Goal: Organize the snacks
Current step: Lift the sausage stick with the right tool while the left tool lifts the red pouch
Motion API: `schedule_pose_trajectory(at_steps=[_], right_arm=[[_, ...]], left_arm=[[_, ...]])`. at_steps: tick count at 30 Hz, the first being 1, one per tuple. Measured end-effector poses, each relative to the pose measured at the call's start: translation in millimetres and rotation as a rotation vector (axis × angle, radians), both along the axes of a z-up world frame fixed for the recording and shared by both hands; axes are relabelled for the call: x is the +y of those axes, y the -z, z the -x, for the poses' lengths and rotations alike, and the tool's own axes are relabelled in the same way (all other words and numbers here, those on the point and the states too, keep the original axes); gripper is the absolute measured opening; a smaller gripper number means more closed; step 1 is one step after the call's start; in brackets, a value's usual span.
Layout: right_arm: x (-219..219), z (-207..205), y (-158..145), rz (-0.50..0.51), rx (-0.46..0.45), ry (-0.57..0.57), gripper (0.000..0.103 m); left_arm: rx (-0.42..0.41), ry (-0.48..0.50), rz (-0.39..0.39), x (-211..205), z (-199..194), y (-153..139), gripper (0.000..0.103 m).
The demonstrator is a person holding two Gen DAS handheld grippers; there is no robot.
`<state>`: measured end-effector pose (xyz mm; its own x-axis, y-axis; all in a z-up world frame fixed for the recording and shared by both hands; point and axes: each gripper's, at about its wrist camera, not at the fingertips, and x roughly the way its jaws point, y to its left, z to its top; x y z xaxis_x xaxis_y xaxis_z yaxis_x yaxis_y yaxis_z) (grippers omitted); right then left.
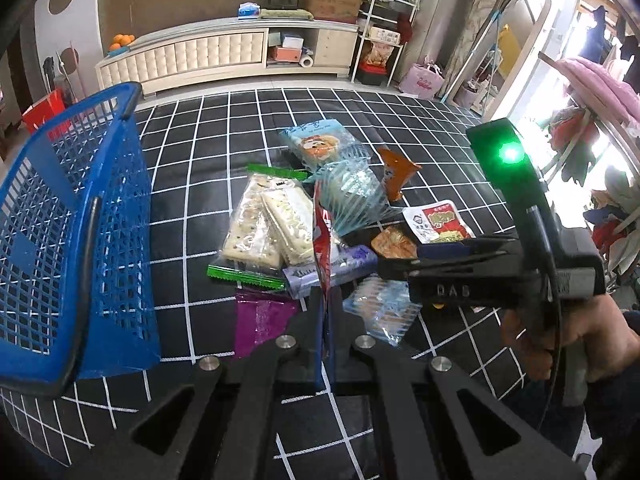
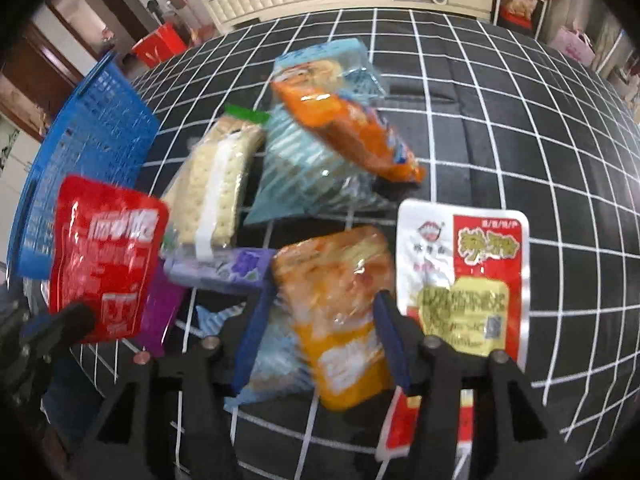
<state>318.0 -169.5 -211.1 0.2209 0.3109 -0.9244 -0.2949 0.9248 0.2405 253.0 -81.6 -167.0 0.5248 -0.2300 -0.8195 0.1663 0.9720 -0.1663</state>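
Note:
A pile of snack packets lies on the black grid cloth. My left gripper is shut on a red packet, seen edge-on here and face-on at the left of the right wrist view. My right gripper is open, its fingers on either side of an orange-yellow packet; it also shows in the left wrist view. A blue mesh basket stands at the left. Cracker packs, a light blue bag and a red-and-white packet lie in the pile.
A purple wrapper and a lilac bar lie near my left fingers. An orange bag rests on the light blue bags. A long cream cabinet and shelves stand beyond the cloth. The person's hand holds the right gripper.

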Motion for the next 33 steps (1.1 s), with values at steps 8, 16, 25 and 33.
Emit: schedule_pose_trajectory(at_steps=[8,16,25,33], right_arm=[[2,-9,2,-0.011,0.004,-0.011,0.047],[1,-1,-1,-0.082,0.027,-0.001,0.019],[-11,16,-44,-0.125,-0.046,0.037,0.015],[7,38,-105,-0.166,-0.149,0.002,0.015]], left_arm=[[0.005,0.026,0.015,0,-7,8,0.001],[0.008,0.016,0.032,8,-4,8,0.001],[-0.046,0.014,0.026,16,13,-19,0.001],[-0.118,0.01,0.031,29,34,-61,0.001]])
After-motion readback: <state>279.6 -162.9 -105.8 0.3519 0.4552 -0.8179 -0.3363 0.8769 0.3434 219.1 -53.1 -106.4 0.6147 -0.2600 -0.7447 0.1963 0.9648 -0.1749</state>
